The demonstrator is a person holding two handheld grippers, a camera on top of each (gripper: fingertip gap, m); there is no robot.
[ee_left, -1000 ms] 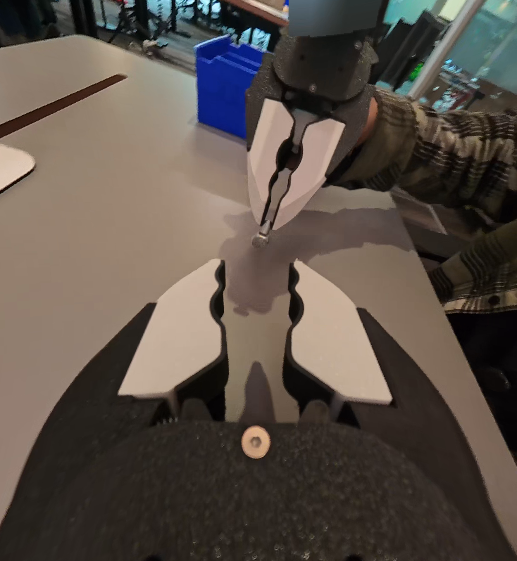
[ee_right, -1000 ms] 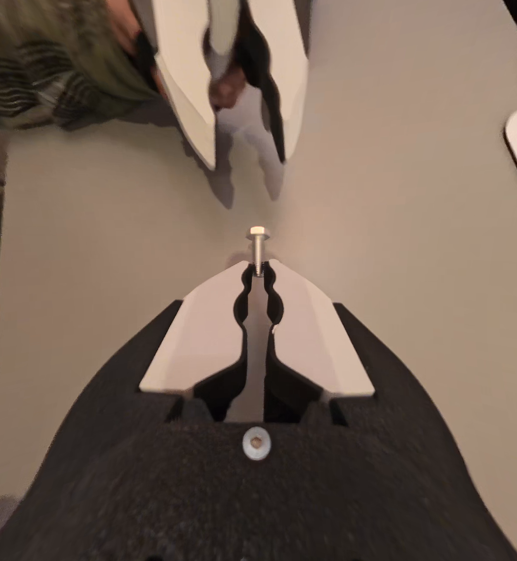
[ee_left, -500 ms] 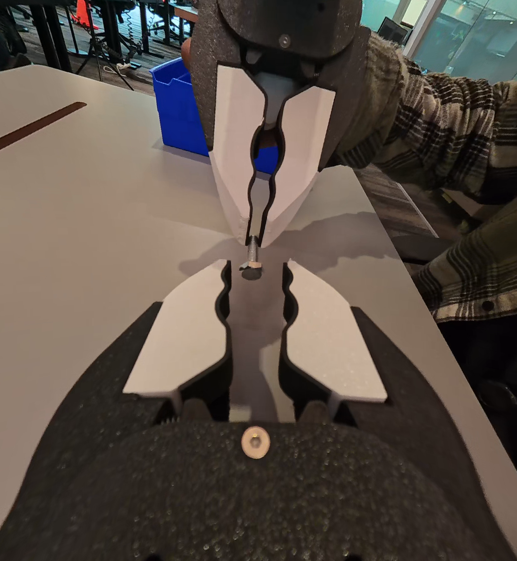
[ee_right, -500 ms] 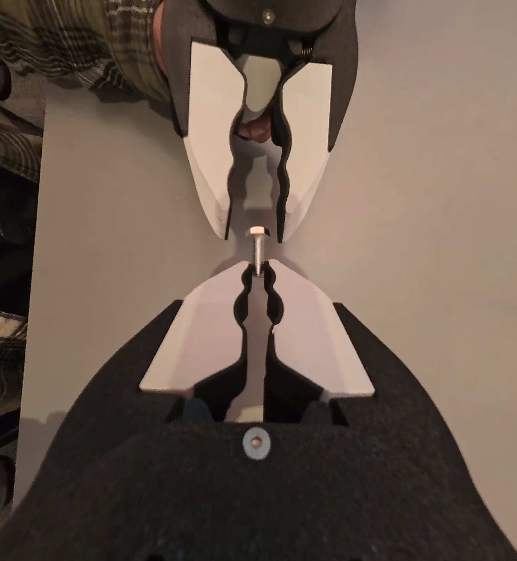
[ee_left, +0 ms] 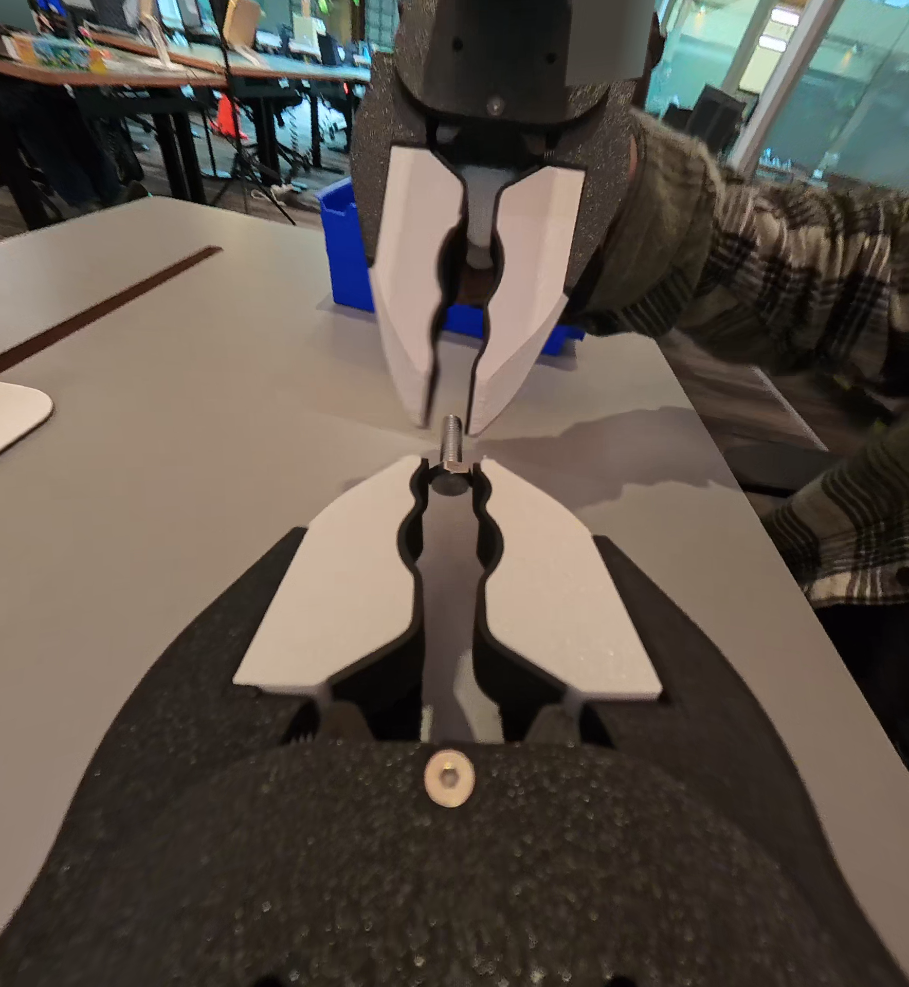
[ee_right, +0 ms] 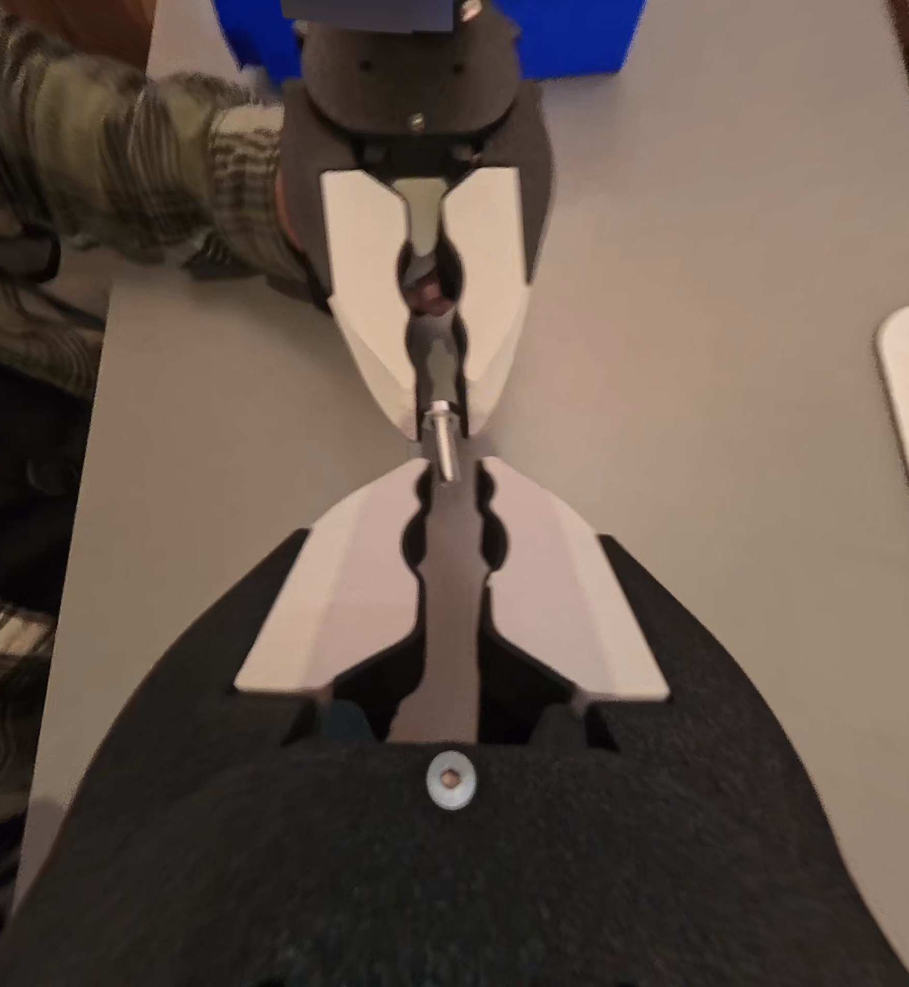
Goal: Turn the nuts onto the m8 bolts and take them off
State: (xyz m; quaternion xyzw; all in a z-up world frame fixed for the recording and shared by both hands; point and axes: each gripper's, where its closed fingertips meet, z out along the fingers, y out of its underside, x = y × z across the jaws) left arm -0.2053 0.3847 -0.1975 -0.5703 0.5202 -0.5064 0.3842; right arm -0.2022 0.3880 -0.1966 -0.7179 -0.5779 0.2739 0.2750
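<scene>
Grey table [ee_left: 121, 427], blue bin [ee_left: 345, 267] behind. Your left gripper [ee_left: 451, 470] clamps the bolt [ee_left: 451, 446] by its head for handover; right gripper [ee_right: 452, 472] stands narrowly parted, shank tip between, not touching.

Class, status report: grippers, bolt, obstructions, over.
Left gripper shut on bolt head. Right gripper open, straddling thread end. No nut in view. Blue bin behind, out of the way.
</scene>
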